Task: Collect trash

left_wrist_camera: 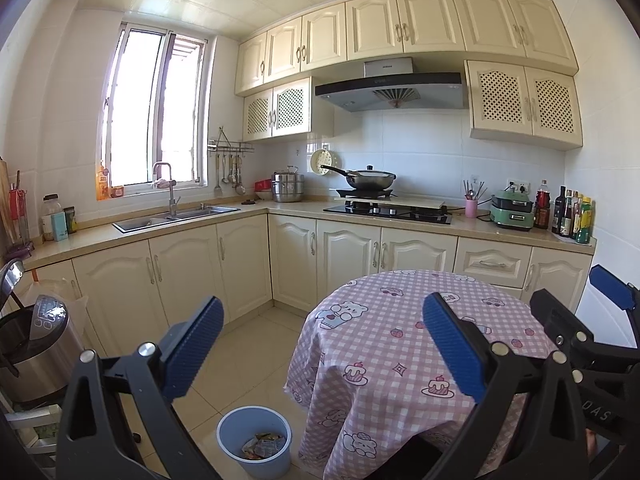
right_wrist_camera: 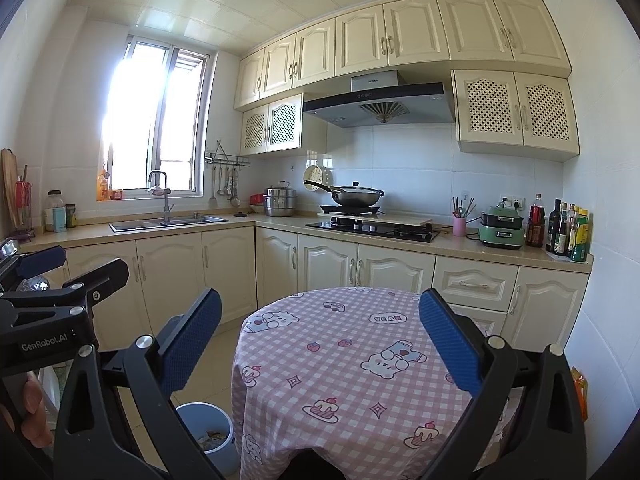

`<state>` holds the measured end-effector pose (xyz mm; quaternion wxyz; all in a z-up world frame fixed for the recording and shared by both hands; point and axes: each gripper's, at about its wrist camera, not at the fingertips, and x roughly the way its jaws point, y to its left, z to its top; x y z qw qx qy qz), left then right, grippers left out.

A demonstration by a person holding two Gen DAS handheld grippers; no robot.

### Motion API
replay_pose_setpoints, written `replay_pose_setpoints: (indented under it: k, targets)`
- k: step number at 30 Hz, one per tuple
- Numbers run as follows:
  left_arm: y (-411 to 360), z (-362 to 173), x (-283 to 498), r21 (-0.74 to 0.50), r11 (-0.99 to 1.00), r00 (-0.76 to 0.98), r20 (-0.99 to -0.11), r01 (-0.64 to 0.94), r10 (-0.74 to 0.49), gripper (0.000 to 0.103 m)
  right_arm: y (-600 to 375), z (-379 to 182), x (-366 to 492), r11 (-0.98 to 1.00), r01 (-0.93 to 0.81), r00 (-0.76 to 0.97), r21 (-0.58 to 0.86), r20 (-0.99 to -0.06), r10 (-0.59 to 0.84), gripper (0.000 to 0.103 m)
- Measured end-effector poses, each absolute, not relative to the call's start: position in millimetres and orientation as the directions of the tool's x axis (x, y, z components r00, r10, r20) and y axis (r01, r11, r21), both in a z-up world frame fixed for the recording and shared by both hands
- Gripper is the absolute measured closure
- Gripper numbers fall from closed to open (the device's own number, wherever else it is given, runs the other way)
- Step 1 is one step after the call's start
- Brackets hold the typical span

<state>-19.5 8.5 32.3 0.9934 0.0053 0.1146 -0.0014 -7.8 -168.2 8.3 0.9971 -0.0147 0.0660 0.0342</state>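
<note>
A light blue bin [left_wrist_camera: 255, 440] stands on the floor left of the round table [left_wrist_camera: 400, 344], with crumpled wrappers [left_wrist_camera: 264, 446] inside. It also shows in the right wrist view [right_wrist_camera: 206, 436]. The table with its pink checked cloth [right_wrist_camera: 352, 364] has no loose trash on it. My left gripper [left_wrist_camera: 322, 344] is open and empty, held above the floor and the table's left edge. My right gripper [right_wrist_camera: 320, 340] is open and empty over the table's near side. Each gripper shows at the edge of the other's view.
Cream cabinets run along the back. The counter [left_wrist_camera: 288, 210] holds a sink [left_wrist_camera: 176, 216], a steel pot [left_wrist_camera: 287, 188], a hob with a wok [left_wrist_camera: 368, 179], and bottles [left_wrist_camera: 572, 216]. A steel pedal bin [left_wrist_camera: 36, 344] stands at far left.
</note>
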Motion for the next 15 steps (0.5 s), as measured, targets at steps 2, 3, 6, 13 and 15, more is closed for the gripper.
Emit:
replay_pose_setpoints:
  k: [2,3,6,13,15]
  targets:
    - [8.2,32.1,-19.8,0.011,1.0,0.974,-0.228,0.004,-0.002,0.005,-167.6,8.4,-8.3,0.997,-0.071,0.989,-0.026,-0.133,0.067,0.007]
    - [8.2,32.3,-19.6,0.011,1.0,0.974,-0.228,0.004,-0.002,0.005,-167.6,8.4,-8.3,0.997,-0.071,0.989,-0.026,-0.134,0.067,0.007]
    - [7.8,32.4,-19.7,0.011,1.0,0.974,-0.227,0.006,-0.003,0.005,-168.4,7.9,-8.3,0.997,-0.07,0.989,-0.024,-0.134,0.066,0.007]
    - [7.3,31.5,-19.8,0.014,1.0,0.973,-0.229,0.006,-0.003,0.005,-168.5,8.1,-7.5,0.997,-0.069,0.989,-0.022,-0.133,0.066,0.007]
    - [7.3,31.2,-19.9,0.013,1.0,0.973,-0.23,0.007,-0.004,0.005,-168.5,8.1,-7.6,0.997,-0.069,0.989,-0.02,-0.133,0.066,0.007]
